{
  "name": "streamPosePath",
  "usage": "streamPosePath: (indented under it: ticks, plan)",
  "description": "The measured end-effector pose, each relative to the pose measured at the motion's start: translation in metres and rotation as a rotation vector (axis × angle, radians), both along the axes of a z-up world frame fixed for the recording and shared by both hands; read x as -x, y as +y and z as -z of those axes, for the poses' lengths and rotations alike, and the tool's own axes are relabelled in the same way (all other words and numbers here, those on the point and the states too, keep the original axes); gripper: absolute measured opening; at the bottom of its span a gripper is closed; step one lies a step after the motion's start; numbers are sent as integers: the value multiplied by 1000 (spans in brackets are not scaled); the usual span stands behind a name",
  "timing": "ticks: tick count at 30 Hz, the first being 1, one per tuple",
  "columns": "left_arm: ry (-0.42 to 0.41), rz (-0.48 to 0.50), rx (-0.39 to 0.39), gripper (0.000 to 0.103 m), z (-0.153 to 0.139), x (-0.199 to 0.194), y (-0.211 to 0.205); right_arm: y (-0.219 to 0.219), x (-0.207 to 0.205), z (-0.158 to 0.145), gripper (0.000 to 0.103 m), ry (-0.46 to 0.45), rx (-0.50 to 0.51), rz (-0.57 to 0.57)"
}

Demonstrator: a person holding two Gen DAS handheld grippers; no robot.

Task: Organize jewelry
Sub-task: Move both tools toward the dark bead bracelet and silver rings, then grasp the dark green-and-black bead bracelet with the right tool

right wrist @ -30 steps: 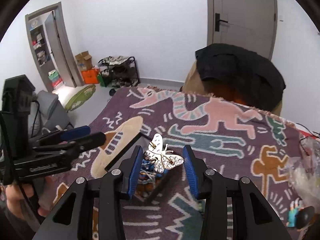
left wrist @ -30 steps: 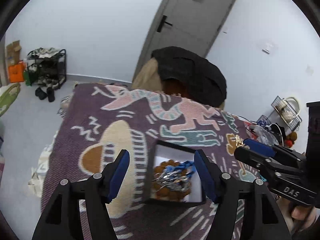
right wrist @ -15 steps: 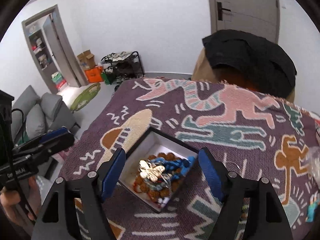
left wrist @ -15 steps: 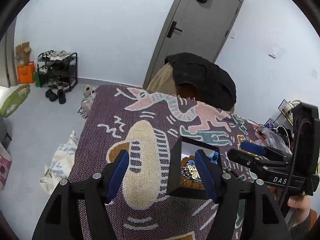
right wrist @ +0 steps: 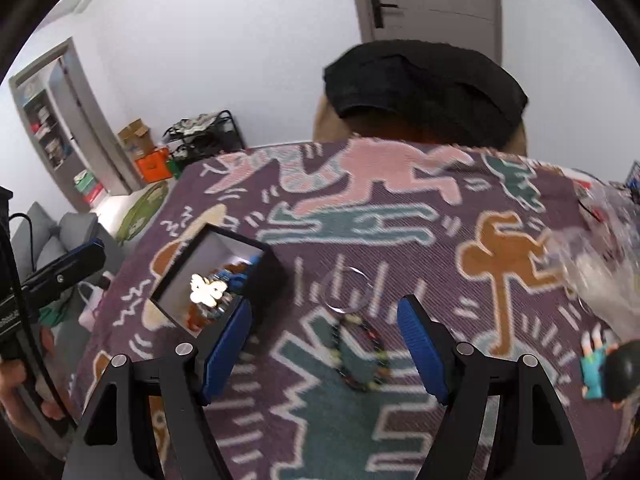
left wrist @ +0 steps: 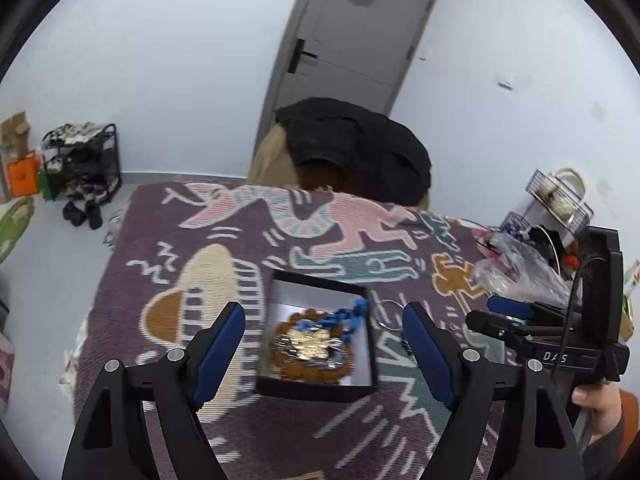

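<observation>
Hovering above a tabletop (left wrist: pixel 132 280) covered in a purple patterned cloth (right wrist: pixel 400 432), left tongs (left wrist: pixel 324 344) with jaws opening, blue pads apart on either side of a small black box (left wrist: pixel 320 390), nothing pinched between them. Box white inside, holding a heap of jewelry: brown beads (left wrist: pixel 304 368), blue beads (left wrist: pixel 352 314) draped over the far right corner, and a pale gold butterfly-shaped piece (left wrist: pixel 310 342) on top. Seen from the right wrist view, same box (right wrist: pixel 264 280) to the left, butterfly piece (right wrist: pixel 206 289) bright against the heap. Right tongs (right wrist: pixel 324 340) spread wide and empty, left pad just beside the box's near corner. Lying on the cloth between those pads, a dark beaded bracelet (right wrist: pixel 374 350) with mixed colours, and just beyond it a thin clear ring (right wrist: pixel 348 290), blurred. Near the right edge, crumpled clear plastic (right wrist: pixel 600 272) and a small toy figure (right wrist: pixel 608 368) in teal and black. Beyond the far side of the tabletop, a chair with a black garment (right wrist: pixel 424 92) thrown over its back, and a grey door (left wrist: pixel 352 36) behind. Left hand (right wrist: pixel 16 384) glimpsed at the lower left edge around the other tool's handle.
</observation>
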State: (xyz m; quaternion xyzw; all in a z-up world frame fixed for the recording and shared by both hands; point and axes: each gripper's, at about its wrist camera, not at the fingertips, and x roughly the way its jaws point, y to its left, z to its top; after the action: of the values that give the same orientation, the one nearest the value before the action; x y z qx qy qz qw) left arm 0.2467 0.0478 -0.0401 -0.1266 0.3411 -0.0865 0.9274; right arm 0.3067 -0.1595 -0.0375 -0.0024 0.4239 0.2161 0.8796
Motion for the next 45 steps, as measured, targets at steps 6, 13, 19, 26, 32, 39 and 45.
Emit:
streamPosePath:
  ticks: [6, 13, 19, 26, 32, 39, 45]
  plan:
    - [4, 42, -22, 82, 0, -3, -29, -15, 6, 12, 74, 21, 35, -19]
    - [35, 92, -58, 68, 7, -10, -54, -18, 0, 38, 50, 59, 86, -8]
    - [60, 117, -93, 58, 13, -22, -71, -16, -13, 70, 30, 126, 110, 18]
    - [99, 129, -146, 49, 21, -38, -90, -14, -18, 96, 15, 139, 163, 47]
    - [131, 149, -152, 41, 29, -53, -107, -34, -15, 94, 10, 133, 168, 89]
    - [159, 199, -199, 36, 38, -71, -144, -84, -8, 85, 10, 131, 35, 164]
    - [191, 225, -251, 33, 53, -84, -171, -118, -3, 68, 10, 100, -38, 209]
